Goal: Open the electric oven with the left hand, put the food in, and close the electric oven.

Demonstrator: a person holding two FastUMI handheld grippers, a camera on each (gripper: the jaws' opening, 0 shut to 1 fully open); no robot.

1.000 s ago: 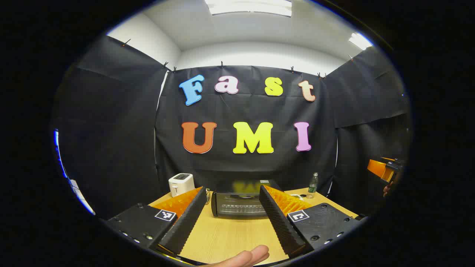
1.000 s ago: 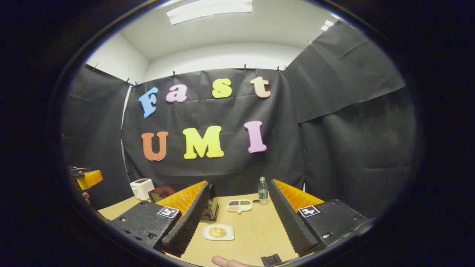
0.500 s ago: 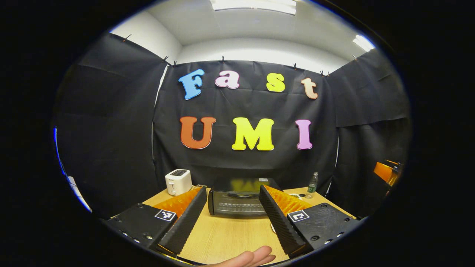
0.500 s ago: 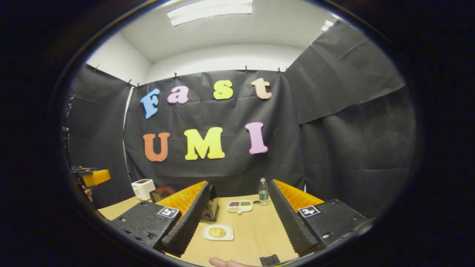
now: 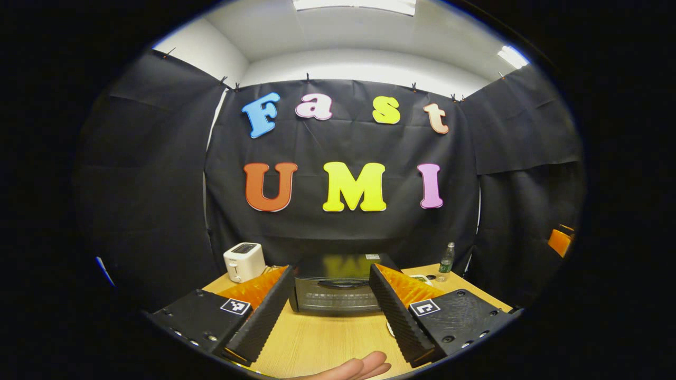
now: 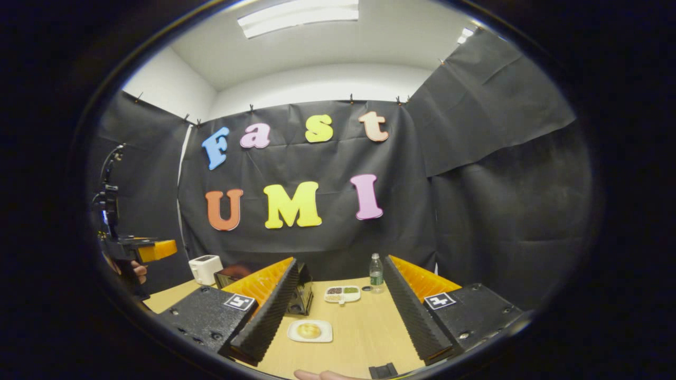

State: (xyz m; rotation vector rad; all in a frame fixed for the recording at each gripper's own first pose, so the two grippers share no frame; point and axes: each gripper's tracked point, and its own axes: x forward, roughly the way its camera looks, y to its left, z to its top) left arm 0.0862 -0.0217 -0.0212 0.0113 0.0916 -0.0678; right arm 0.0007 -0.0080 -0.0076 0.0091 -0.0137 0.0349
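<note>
White toaster [image 5: 244,262] at the far left of the wooden surface [image 5: 327,340], near the black cloth wall. Clear bottle [image 5: 446,262] with a green label upright at the far right; in the right gripper view, same bottle [image 6: 375,273] just beside a small dark cap [image 6: 365,288] and a divided white tray [image 6: 342,294] of brown and green bits. Ceiling light panel [image 6: 298,14] overhead.

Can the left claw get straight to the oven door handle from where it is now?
Probably yes. The left claw is open and empty, aimed at the closed electric oven, whose door handle faces it. Between them lies bare wooden table. The white toaster stands off to one side.
</note>
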